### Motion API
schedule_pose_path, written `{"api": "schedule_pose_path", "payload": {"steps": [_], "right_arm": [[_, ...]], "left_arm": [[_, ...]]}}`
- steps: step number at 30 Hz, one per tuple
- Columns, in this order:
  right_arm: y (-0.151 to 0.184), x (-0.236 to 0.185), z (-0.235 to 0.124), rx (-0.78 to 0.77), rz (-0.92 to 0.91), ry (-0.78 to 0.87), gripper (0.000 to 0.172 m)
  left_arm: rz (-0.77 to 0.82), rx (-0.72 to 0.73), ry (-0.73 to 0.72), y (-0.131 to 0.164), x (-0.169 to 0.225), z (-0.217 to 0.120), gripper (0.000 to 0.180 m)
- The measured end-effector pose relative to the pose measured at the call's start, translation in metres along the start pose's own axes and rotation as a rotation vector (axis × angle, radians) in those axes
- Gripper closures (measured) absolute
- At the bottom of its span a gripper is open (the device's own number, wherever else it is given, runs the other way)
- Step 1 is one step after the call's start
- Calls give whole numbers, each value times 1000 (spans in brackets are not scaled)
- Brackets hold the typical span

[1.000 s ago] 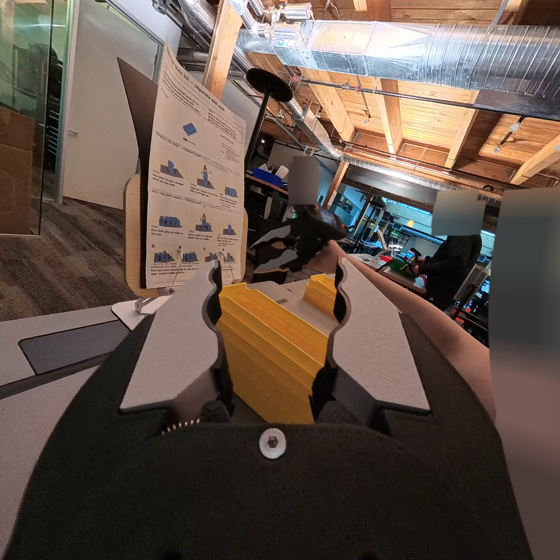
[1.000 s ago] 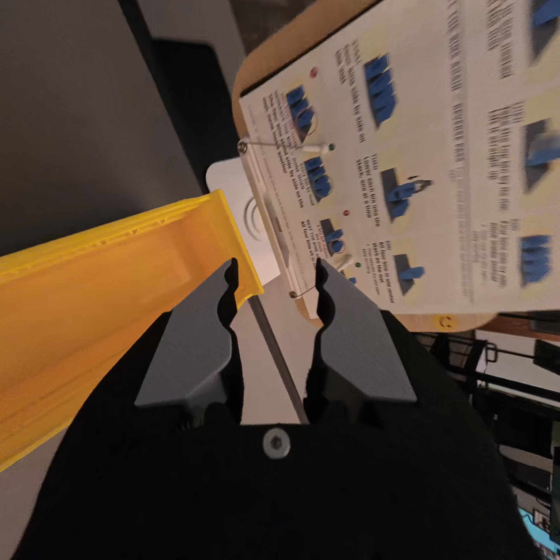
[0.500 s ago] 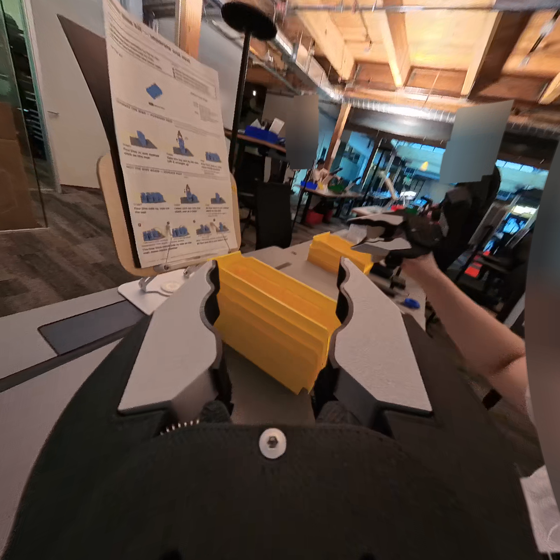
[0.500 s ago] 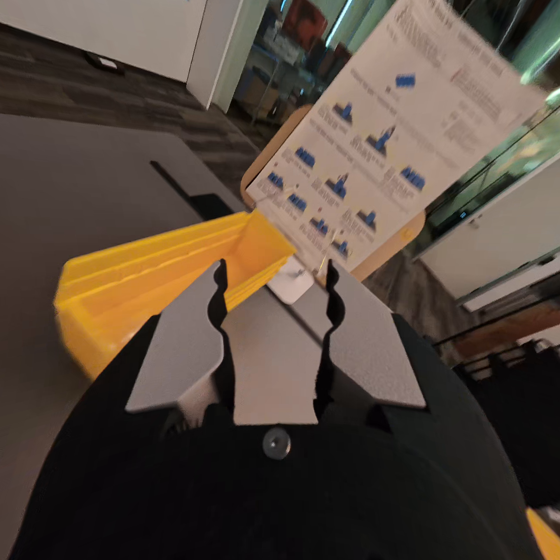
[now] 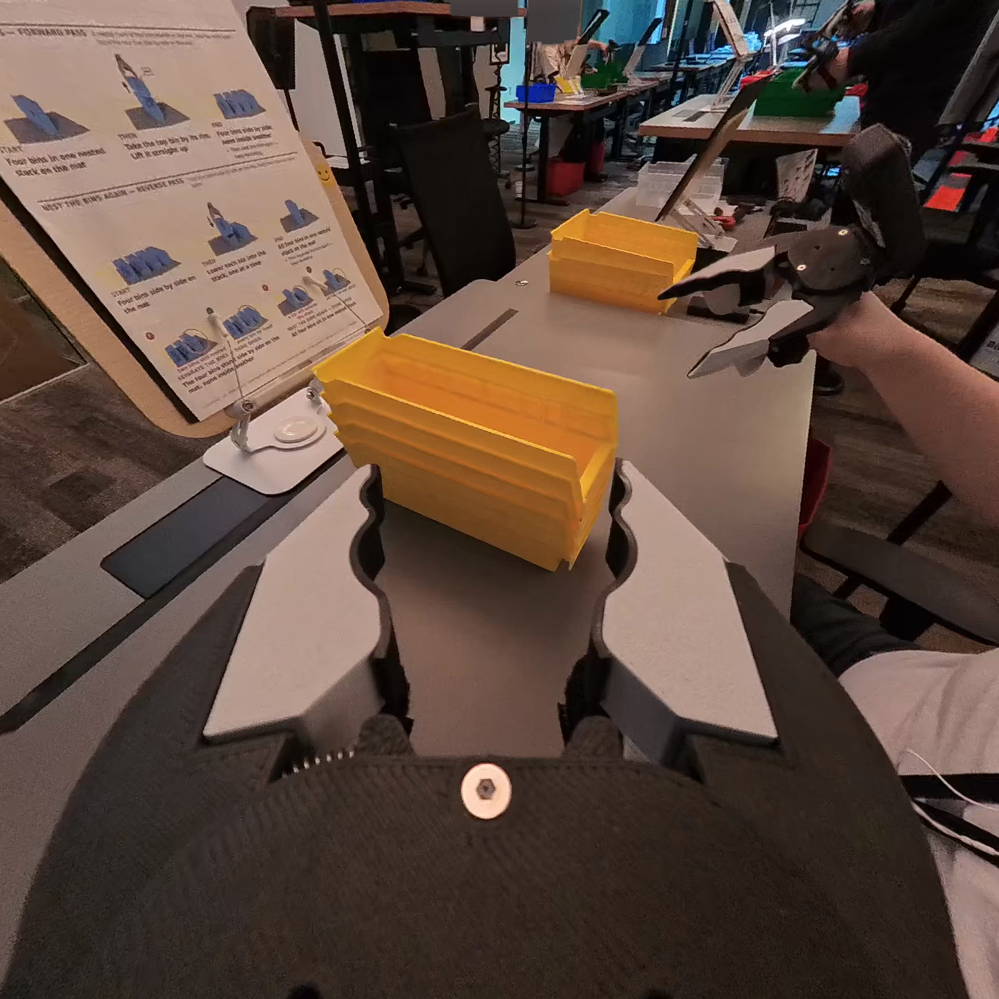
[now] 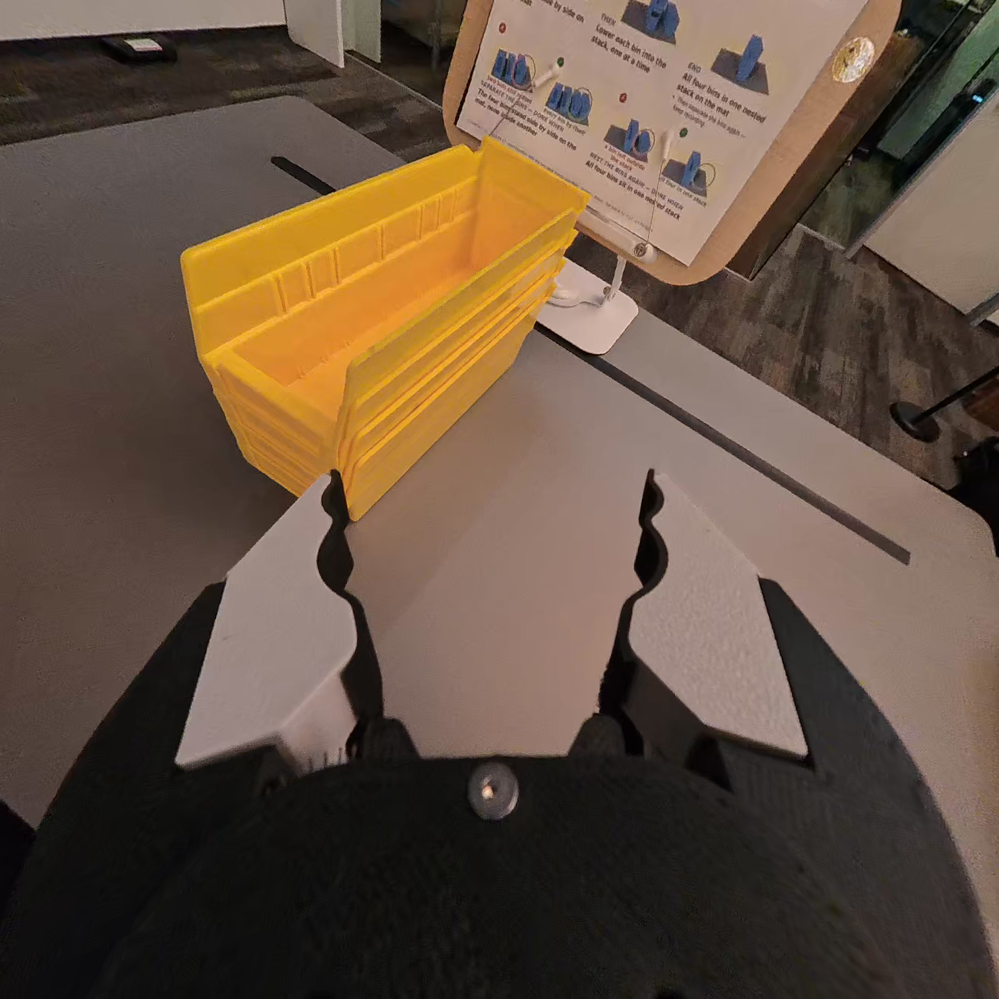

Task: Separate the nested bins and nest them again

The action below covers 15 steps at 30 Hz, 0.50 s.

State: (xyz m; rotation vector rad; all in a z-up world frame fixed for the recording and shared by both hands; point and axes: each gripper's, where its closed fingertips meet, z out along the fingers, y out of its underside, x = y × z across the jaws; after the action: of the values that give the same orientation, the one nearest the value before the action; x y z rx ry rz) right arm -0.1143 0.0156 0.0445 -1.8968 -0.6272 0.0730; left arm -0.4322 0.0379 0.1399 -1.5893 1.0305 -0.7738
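Note:
A stack of nested yellow bins (image 5: 475, 448) stands on the grey table (image 5: 703, 432) just beyond my left gripper (image 5: 494, 475). That gripper is open and its fingers (image 5: 324, 567) do not touch the stack. The right wrist view shows the same stack (image 6: 367, 335) standing free, with nothing around it. My right gripper (image 6: 489, 481) is wide open and empty above bare table (image 6: 513, 567), to the right of the stack's near end. It also shows in the left wrist view (image 5: 757, 308), held in the air to the right of the stack.
A second stack of yellow bins (image 5: 616, 259) sits farther back on the table. An instruction board on a white stand (image 5: 162, 216) rises just behind the near stack, also in the right wrist view (image 6: 621, 108). Desks, chairs and people fill the room behind.
The stack sat deep between my left fingers; now it stands on the table ahead of them as that gripper opened slightly and drew back. My right gripper opened wide and swung away from the bins.

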Motion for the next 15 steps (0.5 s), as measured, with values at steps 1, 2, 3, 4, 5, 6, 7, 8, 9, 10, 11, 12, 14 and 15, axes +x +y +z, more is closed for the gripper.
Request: {"api": "schedule_pose_path", "payload": {"steps": [1, 2, 3, 4, 5, 6, 7, 8, 9, 10, 11, 12, 14, 15], "right_arm": [[0, 1, 0, -8, 18, -3, 64], [0, 2, 1, -23, 44, -2, 64], [-2, 3, 3, -37, 71, -4, 64], [-5, 3, 7, -50, 94, -10, 64], [-10, 2, 13, -67, 112, -16, 62], [-16, 1, 19, -91, 127, -25, 61], [-22, -1, 27, -122, 138, -39, 58], [-31, -7, 36, -148, 137, -74, 55], [-42, -13, 46, -169, 142, -112, 51], [-52, -18, 56, -197, 157, -142, 49], [-63, -22, 67, -226, 182, -172, 47], [-74, -26, 78, -254, 215, -198, 44], [-93, -33, 100, -309, 286, -229, 42], [-99, -35, 112, -345, 313, -233, 41]], "left_arm": [[-1, -4, 7, 0, 1, 1, 97], [0, -12, 12, 2, 3, 2, 97], [3, -22, 10, 3, 3, 2, 97], [4, -30, 1, 5, 1, 3, 97], [2, -32, -12, 5, -1, 2, 97], [-1, -28, -24, 4, -3, 1, 97], [-4, -22, -35, 3, -5, 1, 97], [-9, -15, -44, 2, -7, 0, 98], [-13, -7, -49, 0, -8, 0, 98], [-18, 0, -49, -1, -8, 0, 98], [-24, 6, -47, -2, -8, 0, 98], [-26, 9, -41, -2, -7, 0, 98], [-22, 7, -23, -2, -5, 0, 98], [-21, 3, -16, -1, -4, 1, 98]]}}
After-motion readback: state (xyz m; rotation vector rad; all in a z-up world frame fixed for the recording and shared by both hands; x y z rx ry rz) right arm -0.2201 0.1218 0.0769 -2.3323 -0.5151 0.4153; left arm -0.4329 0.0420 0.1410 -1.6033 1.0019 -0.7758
